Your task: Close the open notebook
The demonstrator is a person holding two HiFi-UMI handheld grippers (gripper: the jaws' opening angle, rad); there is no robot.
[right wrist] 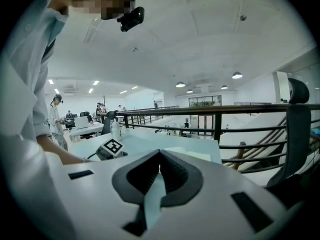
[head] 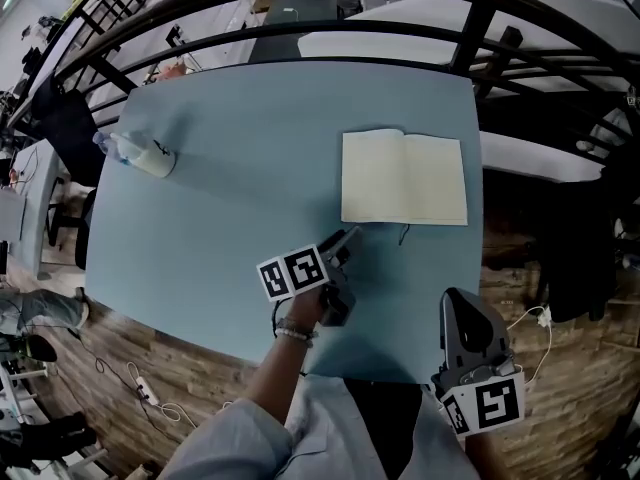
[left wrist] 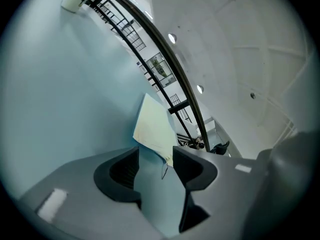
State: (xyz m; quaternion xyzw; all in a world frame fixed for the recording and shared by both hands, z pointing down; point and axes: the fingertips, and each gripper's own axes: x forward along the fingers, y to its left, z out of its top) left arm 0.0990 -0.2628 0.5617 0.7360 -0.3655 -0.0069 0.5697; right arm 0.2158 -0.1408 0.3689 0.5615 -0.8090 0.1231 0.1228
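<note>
The open notebook (head: 404, 178) lies flat on the light blue table (head: 240, 218), cream pages up, at the right side. Its thin ribbon (head: 403, 234) hangs out over the near edge. My left gripper (head: 345, 240) sits just short of the notebook's near left corner, jaws open and empty. In the left gripper view the notebook (left wrist: 155, 128) and ribbon (left wrist: 164, 170) show ahead between the open jaws of the left gripper (left wrist: 156, 161). My right gripper (head: 456, 298) hovers at the table's near right corner, apart from the notebook. Seen in its own view, the right gripper (right wrist: 160, 157) is shut on nothing.
A clear plastic bottle (head: 140, 154) lies on its side at the table's far left. A dark railing (head: 300, 33) curves behind the table and past its right edge. A white power strip (head: 145, 391) and cables lie on the wooden floor at the near left.
</note>
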